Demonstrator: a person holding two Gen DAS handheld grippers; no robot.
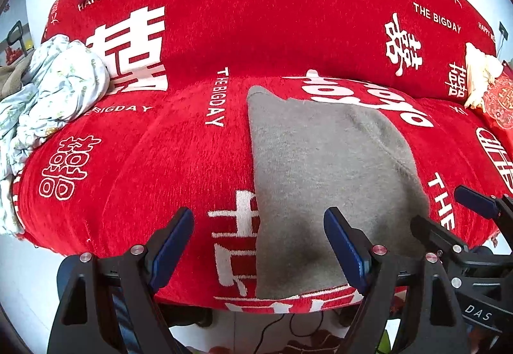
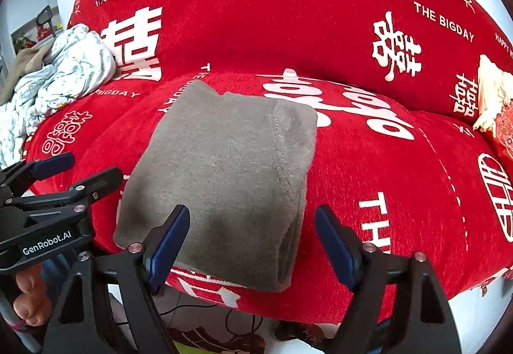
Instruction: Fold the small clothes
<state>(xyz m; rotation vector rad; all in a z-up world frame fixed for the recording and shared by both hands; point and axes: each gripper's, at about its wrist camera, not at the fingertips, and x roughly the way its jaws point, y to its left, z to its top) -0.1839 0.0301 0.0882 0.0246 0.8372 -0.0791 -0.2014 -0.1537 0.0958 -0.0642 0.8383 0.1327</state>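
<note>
A grey knit garment (image 1: pixel 323 168) lies folded flat on the red sofa seat (image 1: pixel 154 168); it also shows in the right wrist view (image 2: pixel 224 174). My left gripper (image 1: pixel 259 219) is open and empty, hovering over the garment's near left edge. My right gripper (image 2: pixel 251 216) is open and empty over the garment's near right corner. The right gripper also shows at the right of the left wrist view (image 1: pixel 449 209), and the left gripper at the left of the right wrist view (image 2: pixel 86 166).
A crumpled pale floral cloth (image 1: pixel 54 91) lies at the sofa's left end (image 2: pixel 61 69). A white and red item (image 1: pixel 487 88) sits at the right end. The sofa back (image 1: pixel 272 27) rises behind. Cables (image 2: pixel 205 312) lie on the floor below the seat edge.
</note>
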